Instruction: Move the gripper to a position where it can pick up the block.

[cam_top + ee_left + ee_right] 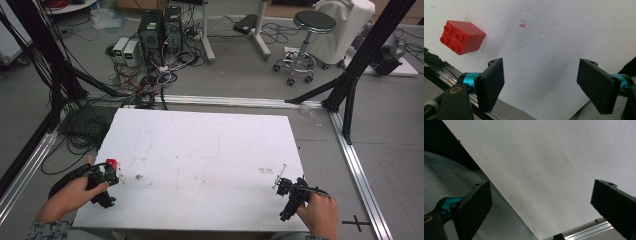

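We see one red toy brick (461, 37) with four round studs on top, lying flat and upright on the white worktop (200, 160) near its left edge, a seam splitting its side into two layers.

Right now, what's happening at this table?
A person sits at a white table with a handheld gripper in each hand. The left gripper is near the table's left edge, jaws open, right by a red building block that lies on the table, not gripped. The right gripper is at the near right corner, jaws also open with nothing between them. Nothing is being held at this moment. Beyond the table, computers, cables and a stool stand on the floor.
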Tool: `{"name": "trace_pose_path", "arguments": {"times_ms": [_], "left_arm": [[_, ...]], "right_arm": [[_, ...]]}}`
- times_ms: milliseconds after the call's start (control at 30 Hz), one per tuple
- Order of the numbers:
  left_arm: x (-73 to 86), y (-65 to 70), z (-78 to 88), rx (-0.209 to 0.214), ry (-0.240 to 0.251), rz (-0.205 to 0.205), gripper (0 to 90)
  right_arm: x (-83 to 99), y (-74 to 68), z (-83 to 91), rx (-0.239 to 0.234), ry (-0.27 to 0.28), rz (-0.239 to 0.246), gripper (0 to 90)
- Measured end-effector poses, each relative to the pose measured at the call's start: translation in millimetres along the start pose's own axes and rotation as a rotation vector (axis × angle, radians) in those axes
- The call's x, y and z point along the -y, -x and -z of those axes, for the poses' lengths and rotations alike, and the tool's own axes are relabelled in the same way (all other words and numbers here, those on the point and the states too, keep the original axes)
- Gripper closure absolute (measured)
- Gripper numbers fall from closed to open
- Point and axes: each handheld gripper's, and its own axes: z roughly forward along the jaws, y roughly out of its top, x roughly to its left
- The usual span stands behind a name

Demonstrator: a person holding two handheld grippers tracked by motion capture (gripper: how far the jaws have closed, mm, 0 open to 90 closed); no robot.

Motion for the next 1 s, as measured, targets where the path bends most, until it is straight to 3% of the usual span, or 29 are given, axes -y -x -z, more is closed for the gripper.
{"name": "trace_pose_path", "arguments": {"times_ms": [1000], "left_arm": [[-0.9, 3.5, 1.6, 0.011, 0.013, -0.012, 22.3]], "right_arm": [[3.7, 1.4, 4.0, 0.018, 0.036, -0.017, 3.1]]}}
